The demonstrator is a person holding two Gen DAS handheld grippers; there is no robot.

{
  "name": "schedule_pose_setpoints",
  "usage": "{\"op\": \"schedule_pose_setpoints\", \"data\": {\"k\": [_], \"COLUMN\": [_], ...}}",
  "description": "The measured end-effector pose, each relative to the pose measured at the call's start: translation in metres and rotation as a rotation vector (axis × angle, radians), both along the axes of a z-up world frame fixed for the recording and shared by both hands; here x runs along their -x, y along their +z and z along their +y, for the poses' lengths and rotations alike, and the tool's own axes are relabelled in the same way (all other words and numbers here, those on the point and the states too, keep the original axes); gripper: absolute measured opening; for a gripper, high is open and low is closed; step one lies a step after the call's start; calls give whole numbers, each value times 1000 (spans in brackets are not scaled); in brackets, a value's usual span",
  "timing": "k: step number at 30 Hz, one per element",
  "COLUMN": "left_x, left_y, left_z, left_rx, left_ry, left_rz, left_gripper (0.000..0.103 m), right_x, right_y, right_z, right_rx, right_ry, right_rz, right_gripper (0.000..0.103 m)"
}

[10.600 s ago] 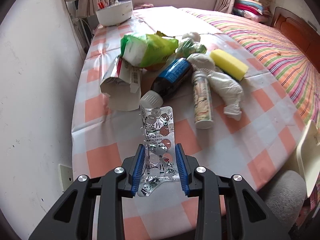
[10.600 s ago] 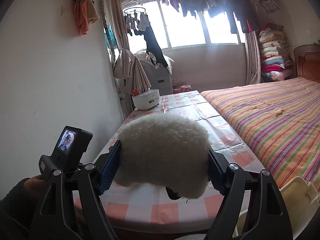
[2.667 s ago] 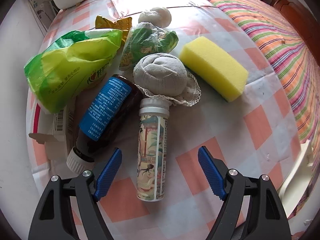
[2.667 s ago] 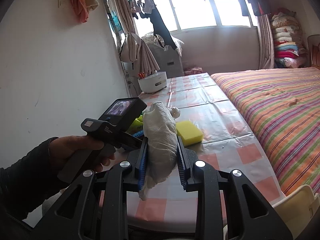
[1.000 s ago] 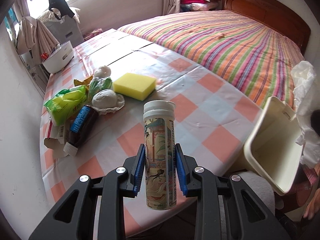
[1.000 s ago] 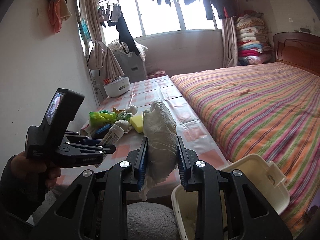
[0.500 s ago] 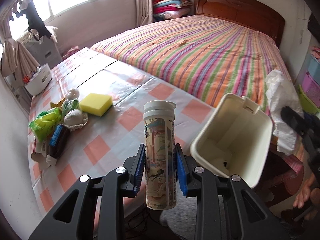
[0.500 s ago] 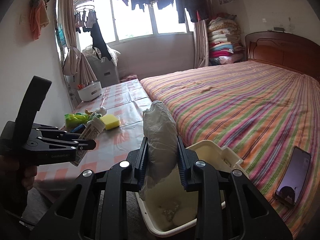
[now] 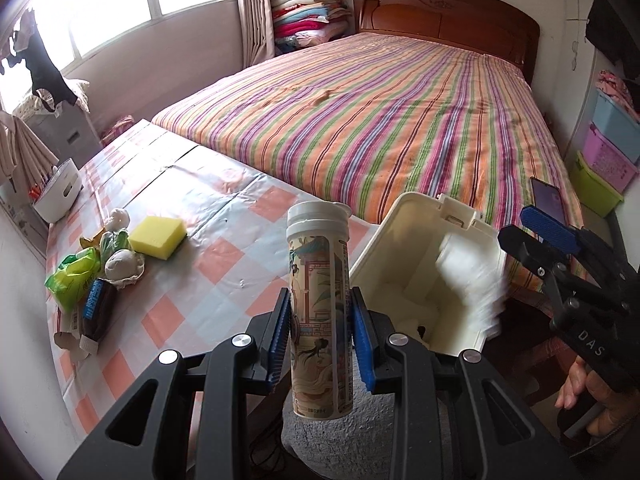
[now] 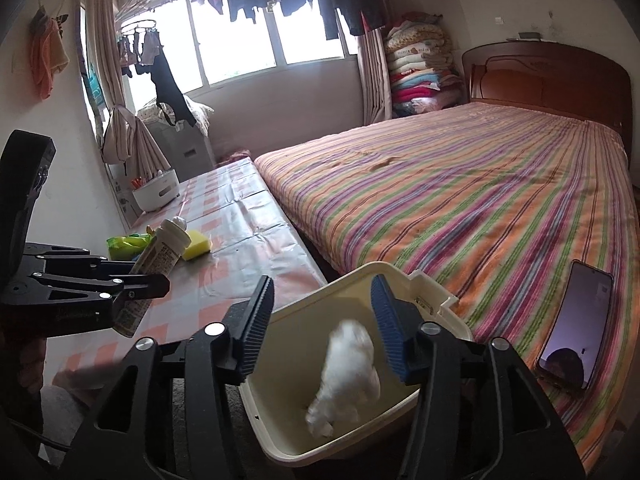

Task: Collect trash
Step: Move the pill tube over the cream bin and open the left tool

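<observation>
Two claws: right claw [image 10: 322, 326] just opening, wad [image 10: 346, 376] beneath, over bin [image 10: 296, 346].

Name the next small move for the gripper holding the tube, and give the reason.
Probably carry the left gripper rightward over the bin and open it. Its jaws clamp the tube short of the rim, while the right gripper, jaws just opened, has let the white wad fall in.

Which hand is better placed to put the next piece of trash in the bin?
Left. The left gripper already grips the tube beside the bin; the right gripper is open, its white wad falling in.
</observation>
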State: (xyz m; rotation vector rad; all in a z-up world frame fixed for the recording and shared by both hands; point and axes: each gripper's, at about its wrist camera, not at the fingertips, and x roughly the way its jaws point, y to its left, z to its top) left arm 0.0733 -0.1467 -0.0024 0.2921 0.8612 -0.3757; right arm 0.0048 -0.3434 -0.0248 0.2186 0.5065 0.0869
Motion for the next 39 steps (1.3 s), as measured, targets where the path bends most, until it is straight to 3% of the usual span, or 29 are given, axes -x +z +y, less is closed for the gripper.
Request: {"op": "schedule_pose_setpoints", "data": {"k": [7, 35, 37, 39], "left_x": [-3, -24, -23, -23], "left_y": [-2, -45, -46, -46], "left_z": [-10, -83, -86, -88], "left_rx": [-1, -71, -67, -67], "left_ry": [-19, -196, -207, -207], "left_rz": [11, 150, 161, 171], "left_gripper": [28, 29, 33, 54], "right_x": [0, 23, 24, 24], "right_y": [7, 21, 20, 20], "right_z": [-6, -48, -49, -49], "right_rx": [22, 47, 44, 42], "right_ry": [-36, -178, -181, -180], "right_rz": [-17, -71, -72, -72], "right_gripper": [68, 70, 70, 70]}}
